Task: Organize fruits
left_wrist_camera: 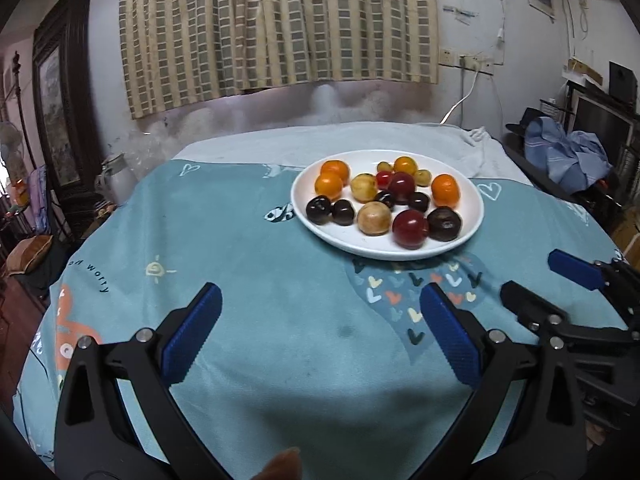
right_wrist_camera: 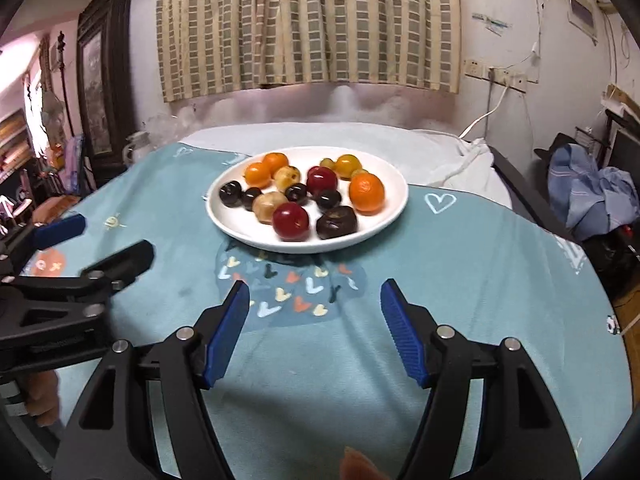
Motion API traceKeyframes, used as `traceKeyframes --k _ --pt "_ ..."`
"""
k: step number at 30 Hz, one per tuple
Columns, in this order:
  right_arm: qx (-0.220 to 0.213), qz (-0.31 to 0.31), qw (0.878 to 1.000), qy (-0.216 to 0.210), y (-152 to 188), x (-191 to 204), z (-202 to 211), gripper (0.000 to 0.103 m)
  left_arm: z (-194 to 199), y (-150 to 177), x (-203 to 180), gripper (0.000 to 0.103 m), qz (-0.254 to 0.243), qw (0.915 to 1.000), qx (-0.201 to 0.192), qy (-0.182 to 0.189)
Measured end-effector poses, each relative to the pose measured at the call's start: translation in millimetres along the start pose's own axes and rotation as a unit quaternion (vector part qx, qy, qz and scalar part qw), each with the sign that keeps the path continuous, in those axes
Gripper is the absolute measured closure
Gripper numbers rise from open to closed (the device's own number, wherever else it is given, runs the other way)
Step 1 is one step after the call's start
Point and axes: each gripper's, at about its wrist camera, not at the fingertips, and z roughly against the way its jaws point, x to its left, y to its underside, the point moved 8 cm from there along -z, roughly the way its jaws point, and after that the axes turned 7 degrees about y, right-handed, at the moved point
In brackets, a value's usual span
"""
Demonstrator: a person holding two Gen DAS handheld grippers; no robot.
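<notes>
From your left wrist view, your left tool (left_wrist_camera: 320,312) hangs wide open over the teal cloth (left_wrist_camera: 248,264), its blue pads (left_wrist_camera: 192,332) gripping nothing. The white plate (left_wrist_camera: 472,216) sits ahead and to the right on the cloth-covered counter, loaded with fruits (left_wrist_camera: 372,218): oranges (left_wrist_camera: 445,189) along the back and right, dark plums (left_wrist_camera: 443,223) at the left and front right, a red plum (left_wrist_camera: 410,229) at the front, yellow ones between. Your right tool (left_wrist_camera: 560,280) shows at the right edge, jaws apart and empty, near the plate's front right but not touching it. A checked curtain (left_wrist_camera: 276,28) hangs on the wall behind.

From your right wrist view, your right tool (right_wrist_camera: 316,312) is wide open above the patch of printed hearts (right_wrist_camera: 288,288), holding nothing. The plate (right_wrist_camera: 216,212) lies just beyond the patch, every fruit on it: a large orange (right_wrist_camera: 366,192) at the right, a red plum (right_wrist_camera: 291,221) and a dark plum (right_wrist_camera: 337,222) at the front rim. Your left tool (right_wrist_camera: 104,240) enters from the left edge, blurred, jaws parted and empty, near the plate's left side. A heap of blue clothing (right_wrist_camera: 592,196) lies at the far right, off the counter.
</notes>
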Motion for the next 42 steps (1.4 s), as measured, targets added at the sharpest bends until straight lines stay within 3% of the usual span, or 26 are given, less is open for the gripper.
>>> traceKeyframes --k 13,32,42 --pt "-0.013 -0.020 1.000 0.005 0 -3 12 0.035 3 4 -6 0.002 0.032 0.9978 -0.005 0.058" --pt "0.002 -0.013 1.000 0.025 6 -4 5 0.035 5 4 -6 0.002 0.003 1.0000 -0.006 -0.001" --pt "0.003 -0.020 0.999 0.025 6 -6 6 0.035 7 3 -8 0.002 -0.007 0.9999 -0.012 -0.006"
